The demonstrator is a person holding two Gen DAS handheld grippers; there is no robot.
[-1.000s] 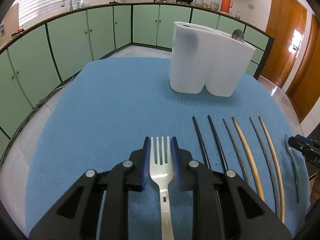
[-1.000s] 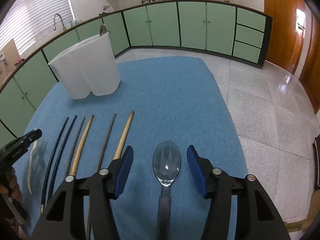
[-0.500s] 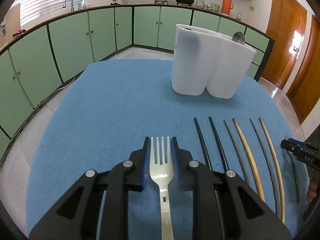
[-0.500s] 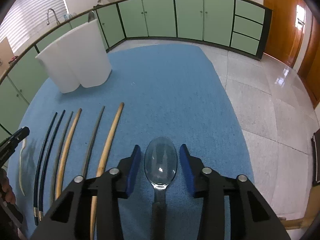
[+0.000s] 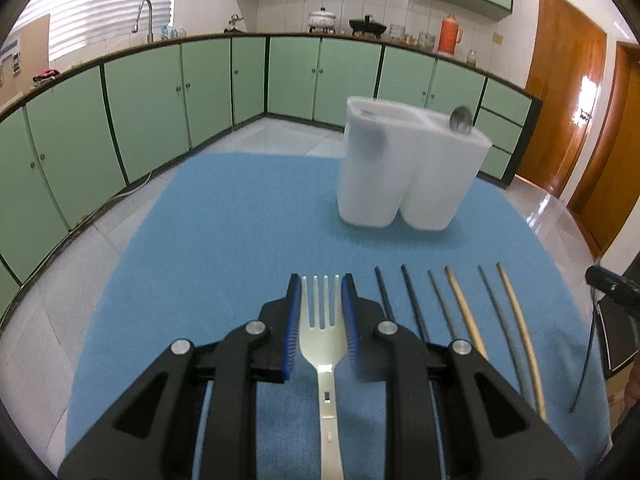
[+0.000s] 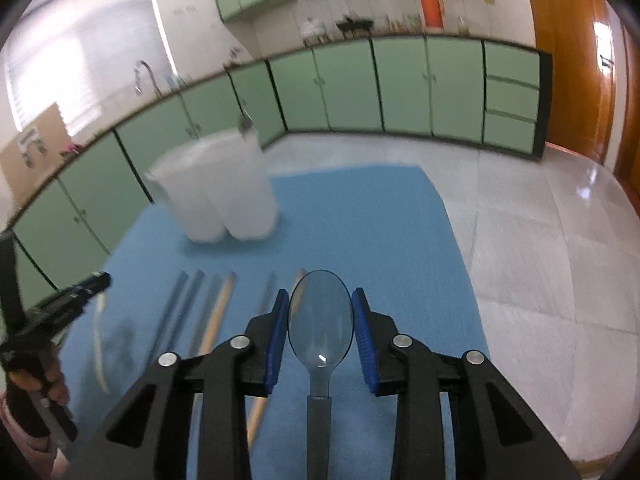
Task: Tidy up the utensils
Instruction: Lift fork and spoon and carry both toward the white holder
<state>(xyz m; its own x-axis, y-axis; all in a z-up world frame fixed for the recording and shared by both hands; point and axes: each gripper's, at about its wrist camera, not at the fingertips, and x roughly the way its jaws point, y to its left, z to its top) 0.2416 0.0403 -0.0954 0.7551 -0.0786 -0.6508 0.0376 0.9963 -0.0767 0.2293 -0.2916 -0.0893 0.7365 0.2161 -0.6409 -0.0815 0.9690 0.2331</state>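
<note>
Left wrist view: blue mat [image 5: 224,240] carried white holder [image 5: 404,176] near far edge, chopsticks [image 5: 464,308] at near right. Left gripper [image 5: 321,312] clamped fork [image 5: 323,320]; right gripper [image 6: 320,320] clamped spoon [image 6: 320,320].

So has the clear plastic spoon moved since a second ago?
Yes: the clear plastic spoon is lifted off the blue mat, clamped in the right gripper.

Illumination is even and bright, with daylight entering through the blinds [image 5: 100,4] at upper left. Glare marks the floor [image 6: 584,192] near the wooden door [image 5: 568,92]. Fisheye curvature and dark vignetting affect all edges. The right wrist view is motion-blurred; the left is sharper.
</note>
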